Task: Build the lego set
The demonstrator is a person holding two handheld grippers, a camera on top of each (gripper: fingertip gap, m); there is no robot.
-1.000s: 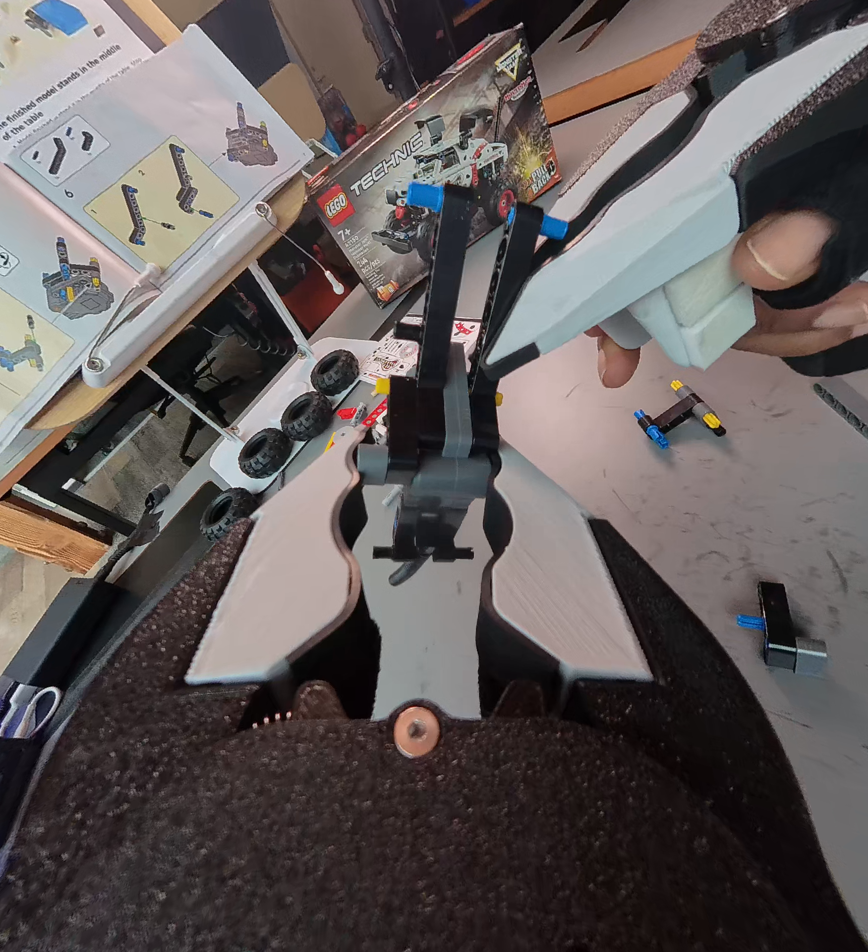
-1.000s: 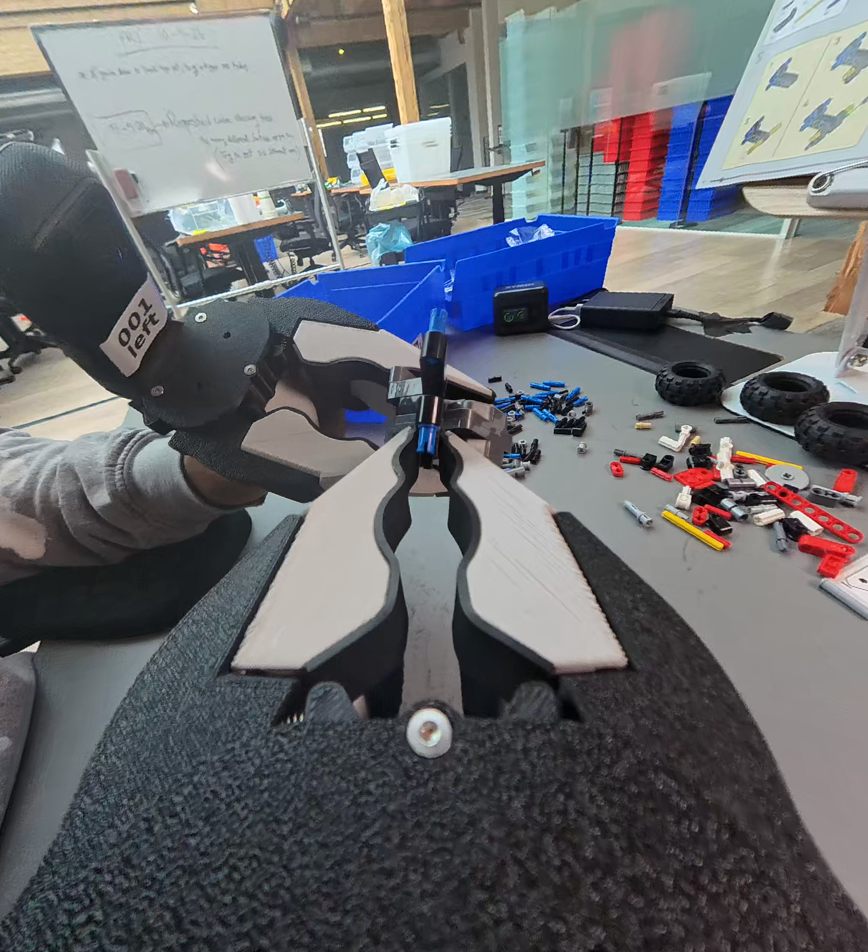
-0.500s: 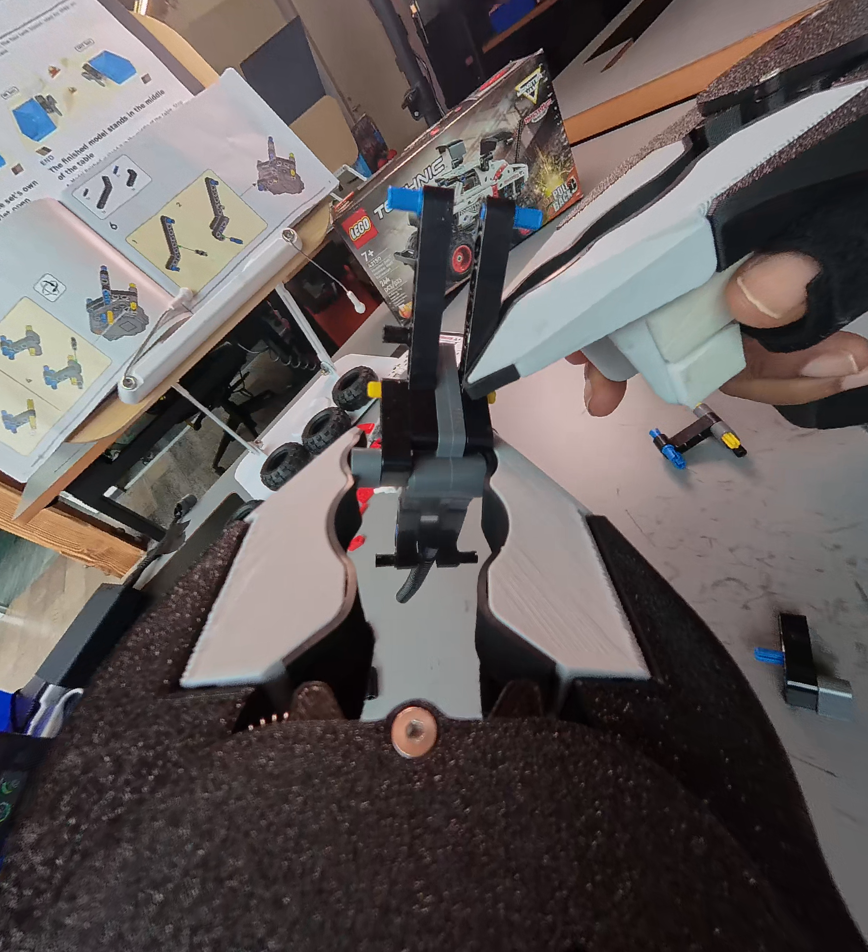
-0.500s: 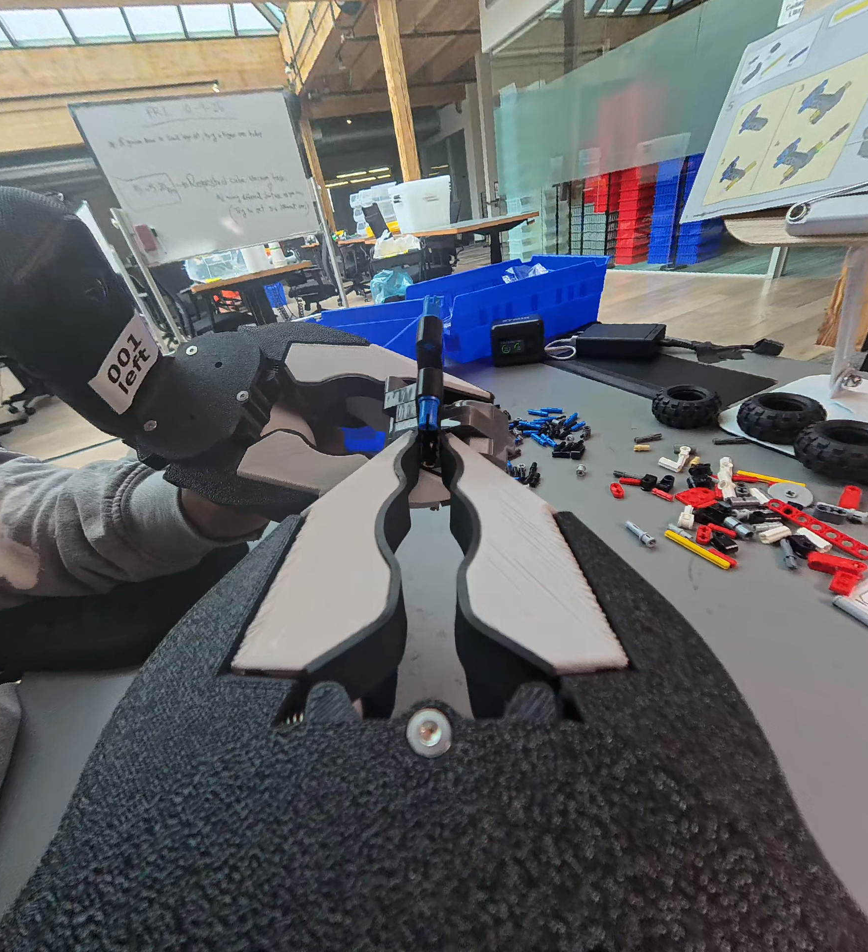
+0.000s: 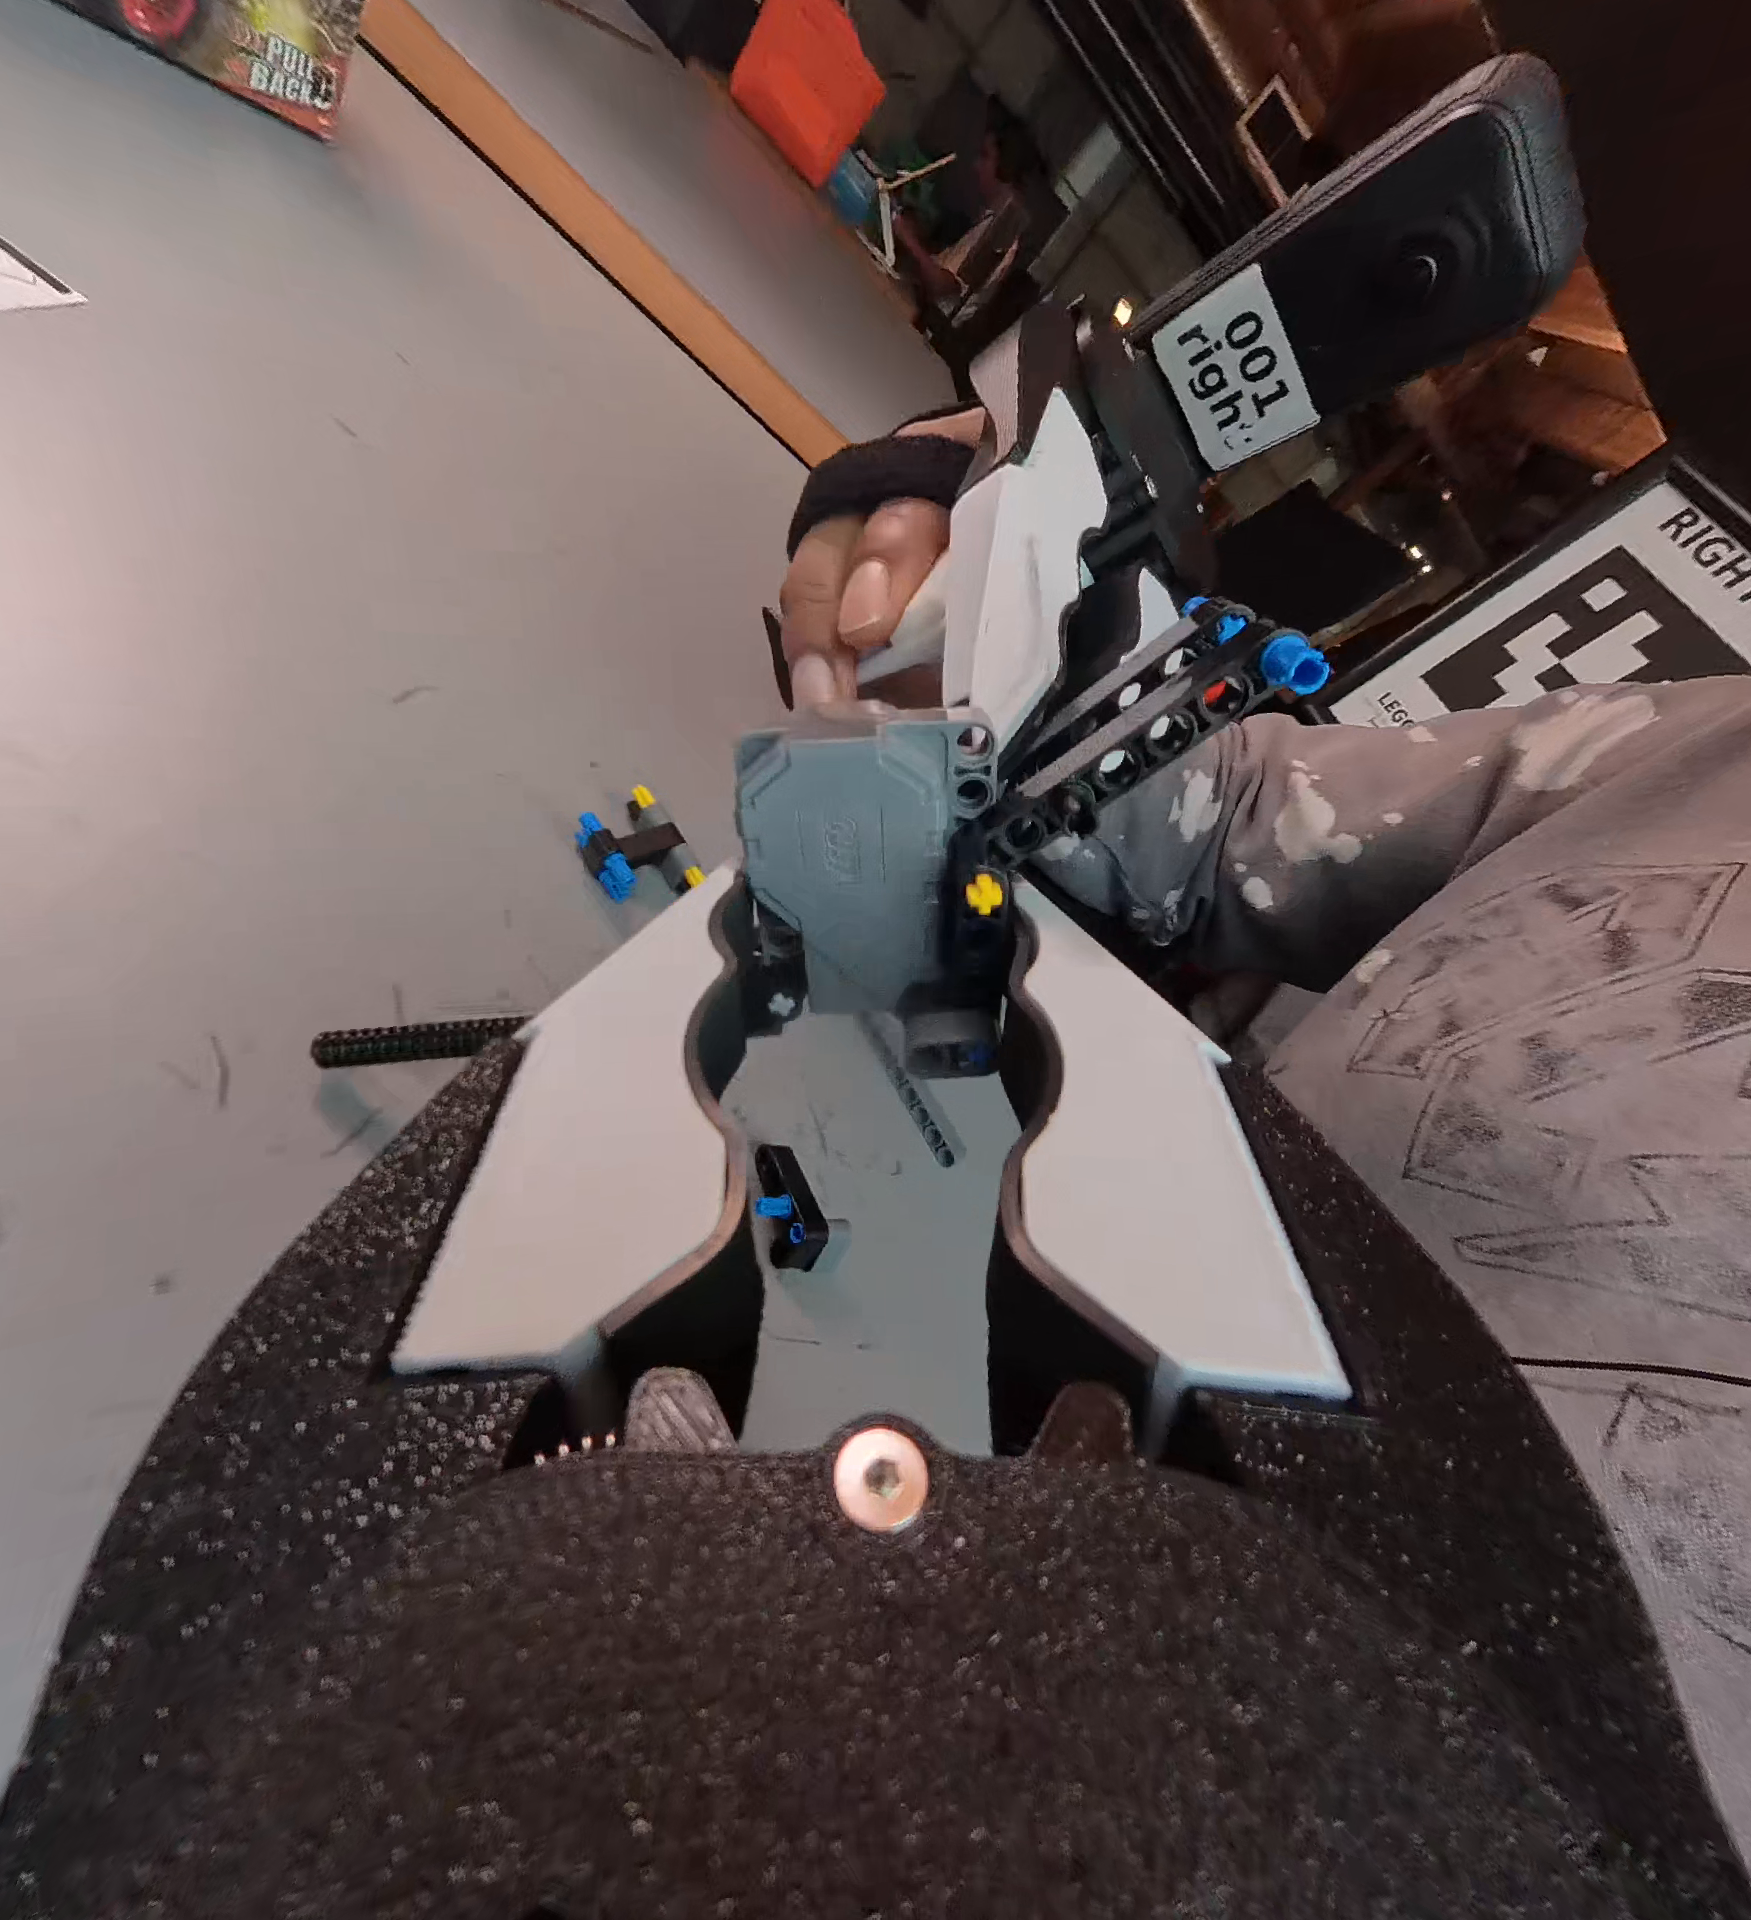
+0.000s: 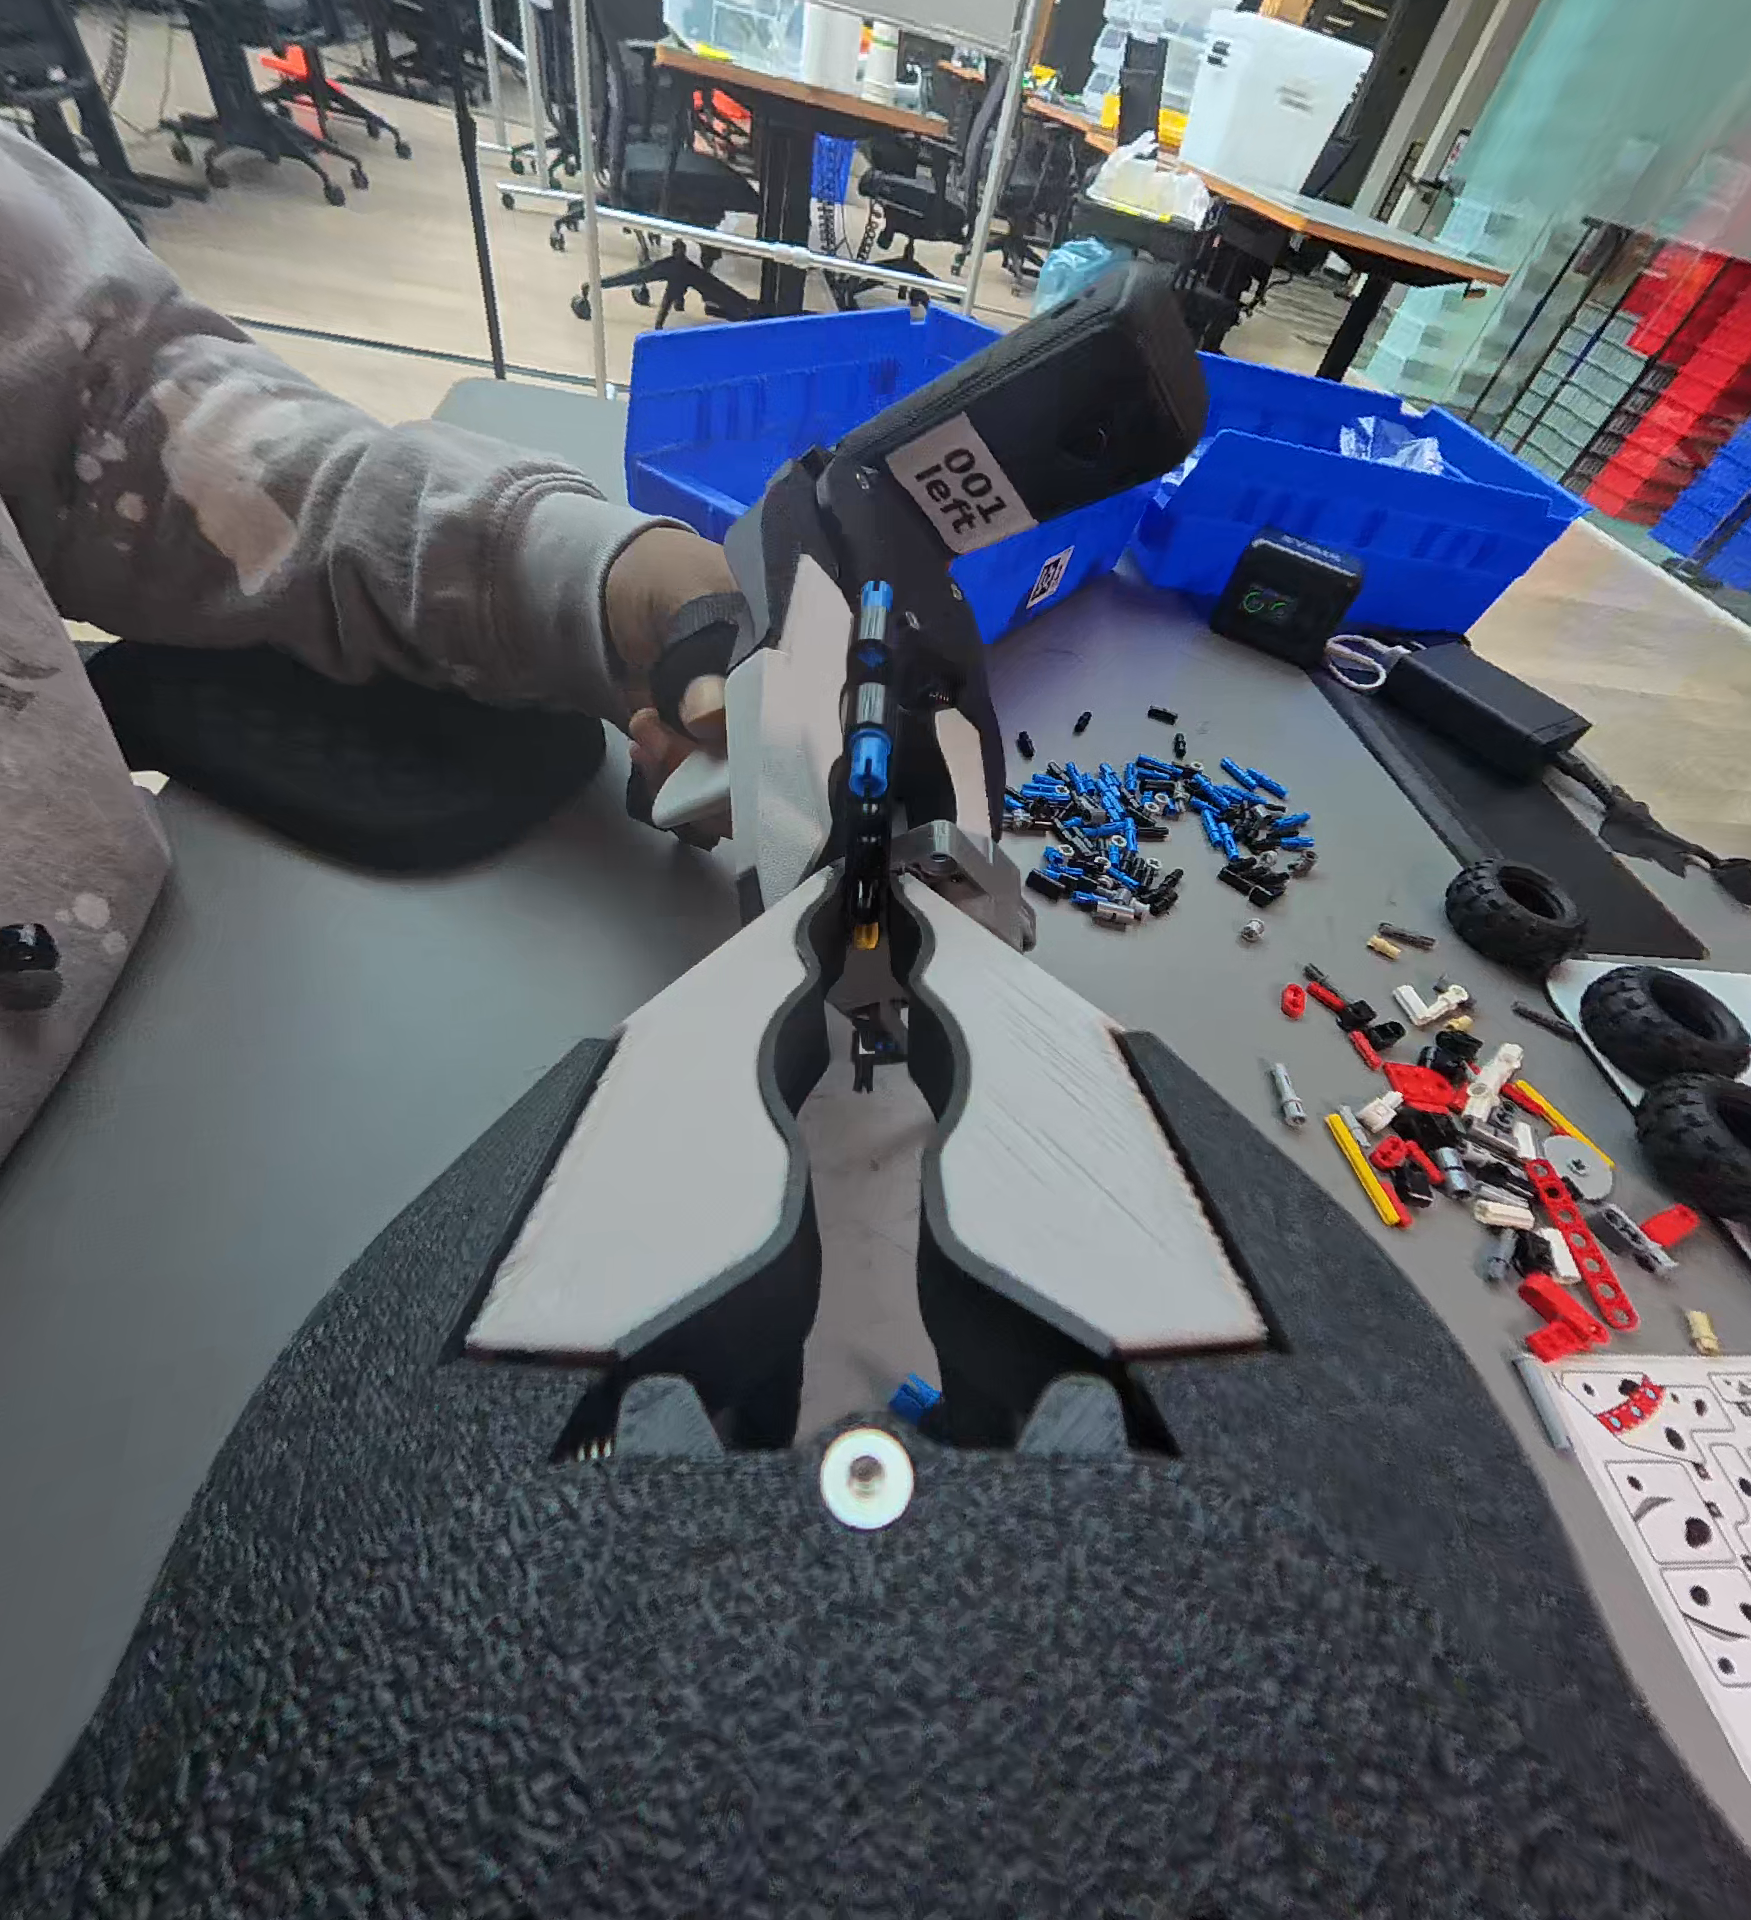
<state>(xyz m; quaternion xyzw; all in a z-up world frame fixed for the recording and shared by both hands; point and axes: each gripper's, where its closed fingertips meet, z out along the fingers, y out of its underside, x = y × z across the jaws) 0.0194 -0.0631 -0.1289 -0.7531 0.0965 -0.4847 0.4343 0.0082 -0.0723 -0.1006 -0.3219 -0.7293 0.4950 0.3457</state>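
Note:
The lego assembly (image 5: 850,862) is a grey block with two black beams (image 5: 1120,738) that carry blue pins at their ends. My left gripper (image 5: 871,935) is shut on the grey block and holds it above the table. My right gripper (image 6: 869,904) is shut on the black beams (image 6: 866,831) just past the block. The right gripper also shows in the left wrist view (image 5: 1006,582), behind the assembly. The left gripper shows in the right wrist view (image 6: 777,748), beyond the beams. The beams hide part of the grey block (image 6: 964,873) in the right wrist view.
Below the assembly lie a black piece with a blue pin (image 5: 793,1210), a small black, blue and yellow piece (image 5: 632,842) and a black rod (image 5: 414,1042). To the right are blue and black pins (image 6: 1151,821), tyres (image 6: 1666,1023), mixed red parts (image 6: 1473,1143), a sticker sheet (image 6: 1723,1538) and blue bins (image 6: 1349,499).
Both grippers have turned together with the assembly. The grey block's broad face now shows in the left wrist view, which faces the person's sleeve instead of the manual. Both grips held.

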